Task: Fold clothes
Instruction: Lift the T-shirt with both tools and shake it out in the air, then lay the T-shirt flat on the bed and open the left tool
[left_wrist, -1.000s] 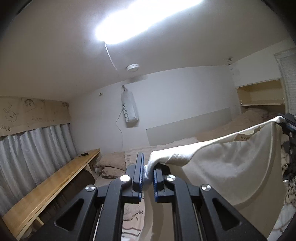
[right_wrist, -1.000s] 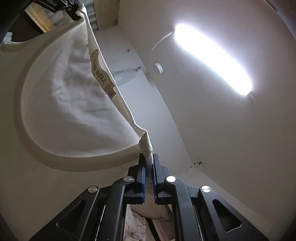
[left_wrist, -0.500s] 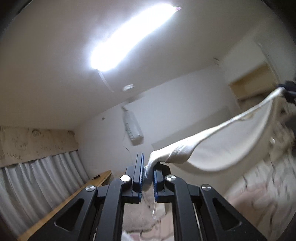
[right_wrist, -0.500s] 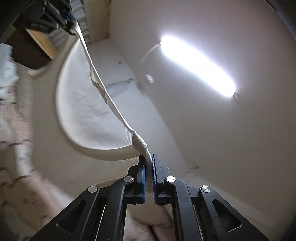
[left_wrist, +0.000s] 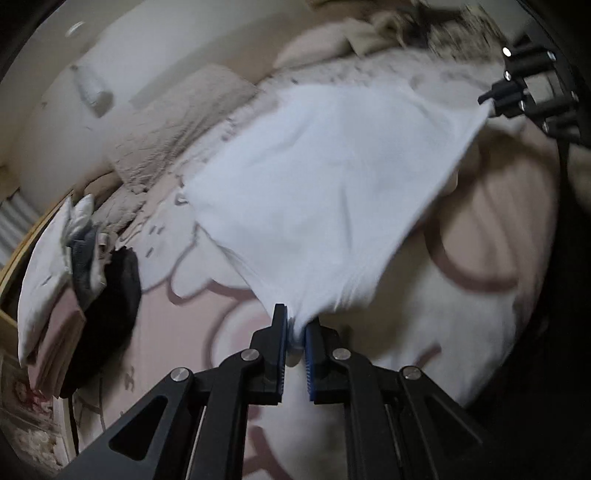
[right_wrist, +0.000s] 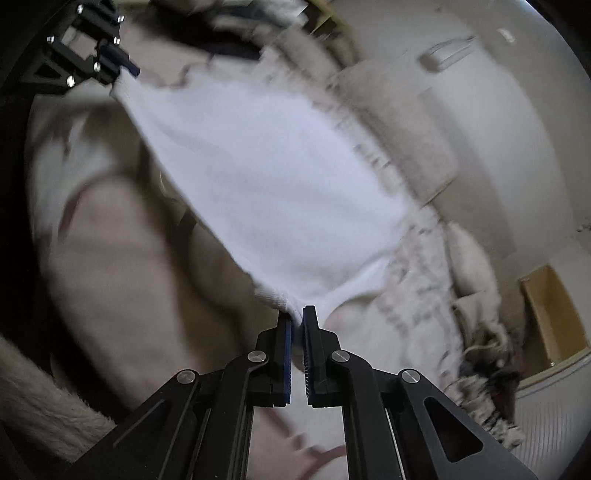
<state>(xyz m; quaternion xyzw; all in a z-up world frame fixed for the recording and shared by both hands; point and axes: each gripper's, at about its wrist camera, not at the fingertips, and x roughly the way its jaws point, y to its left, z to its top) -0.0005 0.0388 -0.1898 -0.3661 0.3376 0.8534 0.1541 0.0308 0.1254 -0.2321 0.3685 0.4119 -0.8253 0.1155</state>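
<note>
Clothes meant one white garment (left_wrist: 325, 184), stretched over the bed (left_wrist: 461, 295) between my left tool (left_wrist: 295, 328) and right tool (right_wrist: 297, 317); each clenched a corner, presumably to lay it flat.

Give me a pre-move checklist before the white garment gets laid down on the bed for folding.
1. Left tool shut on the white garment: ok.
2. Right tool shut on the garment's other corner: ok.
3. Fabric spread between both tools, not bunched: ok.
4. Far edge of the garment lying flat on the bedspread: cannot tell, frames are blurred.
5. Landing area free of the clothes pile at the bed's edge: ok, the pile sits off to the side.
</note>
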